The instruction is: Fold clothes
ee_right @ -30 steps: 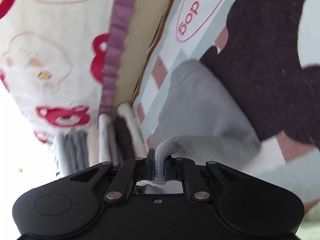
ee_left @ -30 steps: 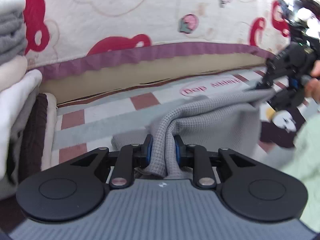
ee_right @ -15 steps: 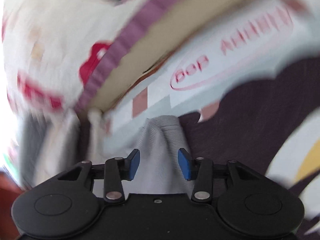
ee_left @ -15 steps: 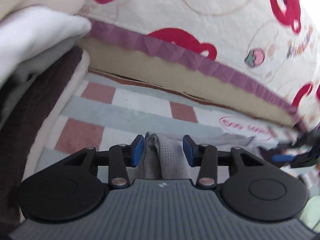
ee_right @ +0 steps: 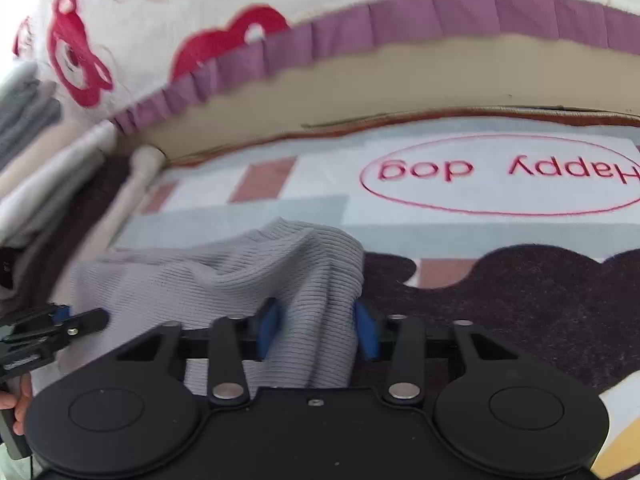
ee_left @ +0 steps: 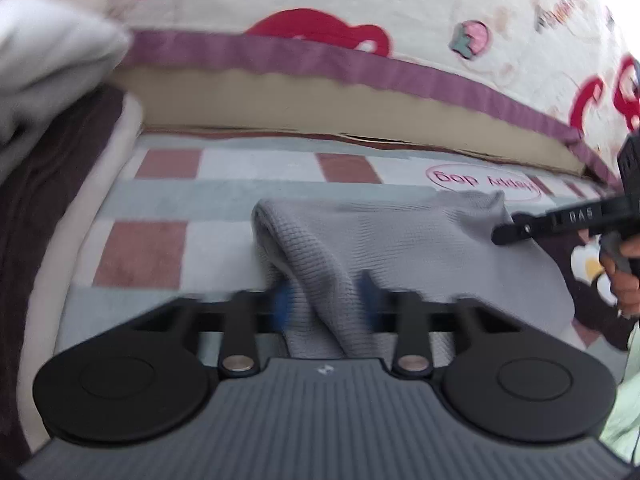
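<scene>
**Both jaws closing on grey knit, garment down on the mat**

Grey ribbed knit garment [ee_left: 384, 240] lies bunched on a checked play mat [ee_left: 240, 164] with pink, white and pale blue-grey squares. A raised fold of it runs up between the blue pads of each gripper.

Left gripper [ee_left: 324, 300]: jaws closing, knit ridge between the pads; pads are motion-blurred, so contact on the left pad is unclear, and the right pad still shows a sliver of gap. Right gripper [ee_right: 316, 328]: jaws closing, fold of the same garment between the pads, cloth filling nearly the whole gap and touching both.

From the left wrist view the right gripper [ee_left: 560, 220] sits at the garment's far right corner, with a hand [ee_left: 624, 276] on its grip. From the right wrist view the left gripper [ee_right: 52, 332] is at the garment's left edge.

Mat carries a red oval with "Happy dog" [ee_right: 500, 172] beyond the garment, and a dark brown cartoon patch [ee_right: 520, 300] just right of it. Behind the mat: a cream quilt with red bear prints and a purple ruffled trim [ee_left: 320, 60]. Left of the mat: a stack of folded clothes [ee_left: 48, 80], white, grey and dark brown.
</scene>
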`<state>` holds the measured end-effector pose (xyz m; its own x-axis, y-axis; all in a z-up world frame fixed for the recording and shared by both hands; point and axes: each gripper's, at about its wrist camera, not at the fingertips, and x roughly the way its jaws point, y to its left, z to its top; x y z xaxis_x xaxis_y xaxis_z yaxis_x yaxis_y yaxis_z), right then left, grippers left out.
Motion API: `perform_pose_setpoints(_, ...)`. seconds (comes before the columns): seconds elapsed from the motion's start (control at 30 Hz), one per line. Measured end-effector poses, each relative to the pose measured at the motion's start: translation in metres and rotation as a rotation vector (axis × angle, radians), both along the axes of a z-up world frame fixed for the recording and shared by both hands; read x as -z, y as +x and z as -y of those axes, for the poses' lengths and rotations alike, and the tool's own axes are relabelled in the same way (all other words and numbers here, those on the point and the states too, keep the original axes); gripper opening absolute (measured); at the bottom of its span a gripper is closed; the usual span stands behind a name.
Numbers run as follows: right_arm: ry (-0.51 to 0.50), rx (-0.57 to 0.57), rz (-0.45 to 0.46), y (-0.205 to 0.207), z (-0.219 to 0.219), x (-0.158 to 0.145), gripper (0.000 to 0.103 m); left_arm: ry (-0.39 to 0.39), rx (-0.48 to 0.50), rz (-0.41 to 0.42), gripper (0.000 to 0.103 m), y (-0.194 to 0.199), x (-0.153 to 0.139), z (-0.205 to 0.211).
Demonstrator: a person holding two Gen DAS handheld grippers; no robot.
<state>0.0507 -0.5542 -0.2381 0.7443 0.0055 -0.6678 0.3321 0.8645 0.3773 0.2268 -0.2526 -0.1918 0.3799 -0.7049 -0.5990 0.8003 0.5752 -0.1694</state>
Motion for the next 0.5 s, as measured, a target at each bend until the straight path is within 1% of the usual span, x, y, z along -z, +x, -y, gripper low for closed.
perform_pose_setpoints(0.03,-0.038,-0.023,0.030,-0.004,-0.005,-0.005,0.019,-0.005,-0.007,0.019,0.016,-0.001,-0.005,0.001)
perform_pose_setpoints(0.07,-0.073,-0.044,0.060,-0.008,-0.010,-0.010,0.017,-0.021,-0.012,0.030,0.016,-0.001,-0.011,0.001)
perform_pose_setpoints(0.13,-0.077,-0.036,0.085,-0.015,-0.009,-0.016,0.014,-0.066,-0.026,0.039,0.016,0.000,-0.021,0.000)
perform_pose_setpoints(0.17,-0.076,-0.027,0.091,-0.017,-0.009,-0.018,0.014,-0.076,-0.027,0.046,0.016,0.000,-0.023,0.002)
perform_pose_setpoints(0.2,-0.075,-0.017,0.094,-0.019,-0.008,-0.020,0.014,-0.070,-0.030,0.055,0.016,0.000,-0.021,0.005)
perform_pose_setpoints(0.3,-0.090,0.011,0.021,-0.012,-0.003,-0.015,0.014,-0.012,-0.072,0.056,0.017,0.003,-0.005,0.018)
perform_pose_setpoints(0.33,-0.123,0.046,-0.006,-0.010,-0.002,-0.013,0.016,0.005,-0.088,0.051,0.018,0.004,0.002,0.021)
perform_pose_setpoints(0.4,-0.174,0.077,-0.020,-0.007,-0.002,-0.013,0.021,0.005,-0.103,0.039,0.019,0.007,0.005,0.020)
perform_pose_setpoints(0.5,-0.204,0.060,0.007,-0.012,-0.004,-0.020,0.022,-0.011,-0.114,0.018,0.020,0.012,0.005,0.015)
